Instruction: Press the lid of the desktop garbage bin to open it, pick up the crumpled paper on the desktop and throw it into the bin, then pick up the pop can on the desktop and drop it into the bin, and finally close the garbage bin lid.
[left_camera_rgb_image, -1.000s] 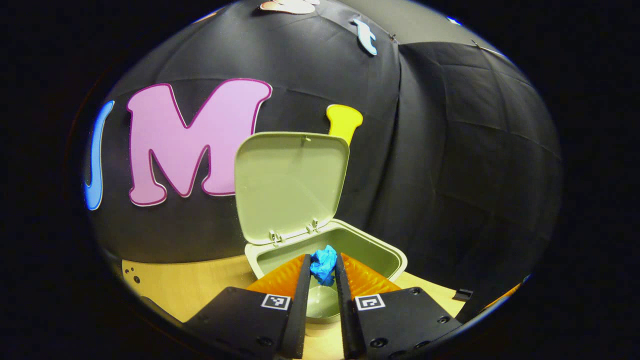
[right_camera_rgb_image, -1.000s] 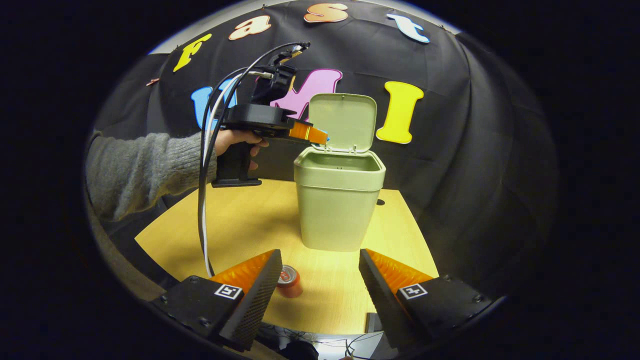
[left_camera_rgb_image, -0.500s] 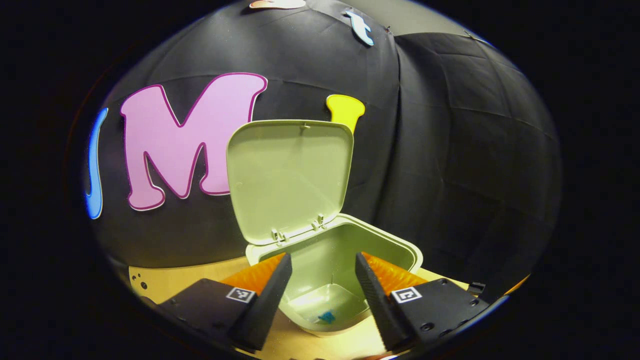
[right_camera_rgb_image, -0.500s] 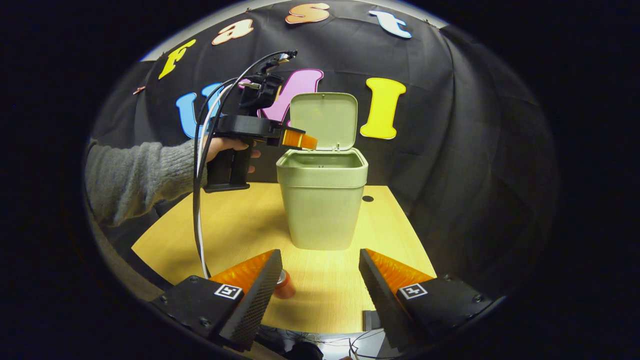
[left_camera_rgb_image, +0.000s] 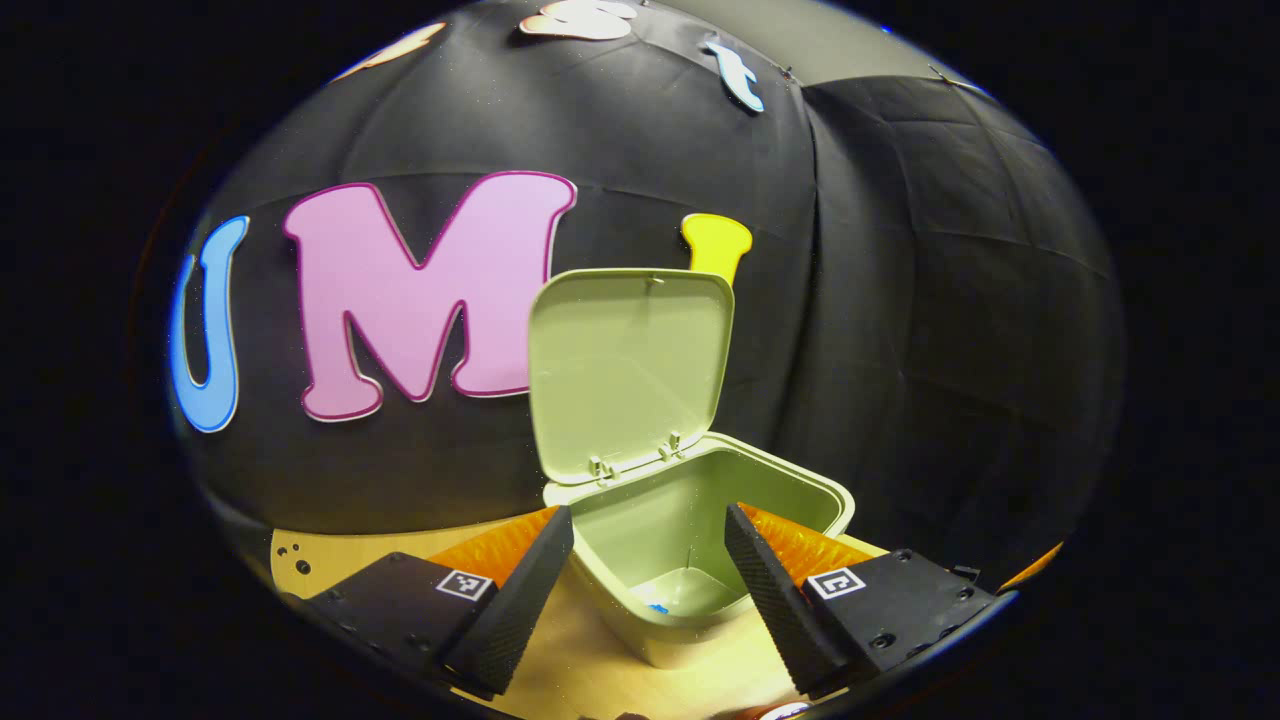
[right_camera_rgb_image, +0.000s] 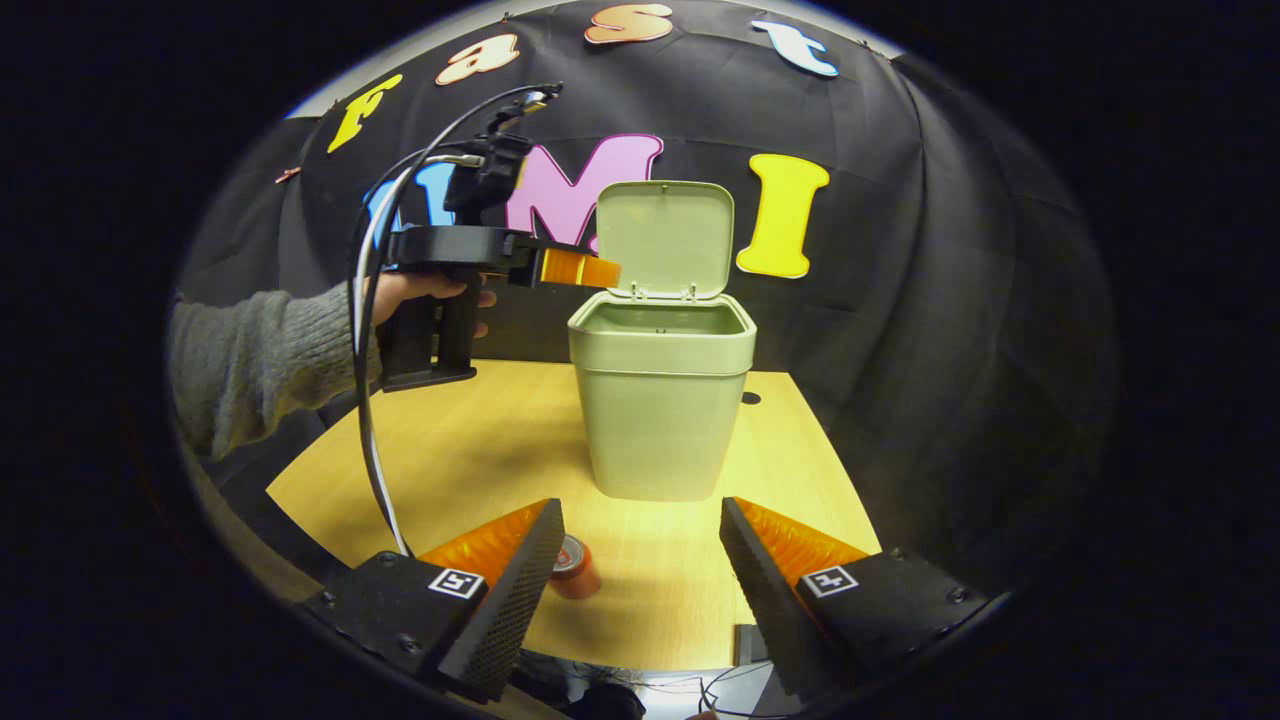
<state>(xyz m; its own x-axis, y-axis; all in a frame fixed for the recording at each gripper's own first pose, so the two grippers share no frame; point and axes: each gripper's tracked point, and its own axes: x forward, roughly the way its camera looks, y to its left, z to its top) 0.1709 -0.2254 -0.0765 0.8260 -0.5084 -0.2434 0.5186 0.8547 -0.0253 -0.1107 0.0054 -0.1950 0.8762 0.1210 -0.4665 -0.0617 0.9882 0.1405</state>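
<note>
Paper (left_camera_rgb_image: 657, 607) in bin (left_camera_rgb_image: 800, 485), below jaws

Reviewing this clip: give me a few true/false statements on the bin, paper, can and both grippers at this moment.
1. The bin lid stands open. True.
2. The left gripper is shut on the crumpled paper. False: its fingers are spread and empty; a blue scrap lies at the bottom of the bin.
3. The pop can is on the desktop, near the right gripper. True.
4. The right gripper holds the can. False: it is open, with nothing between the fingers.
</note>
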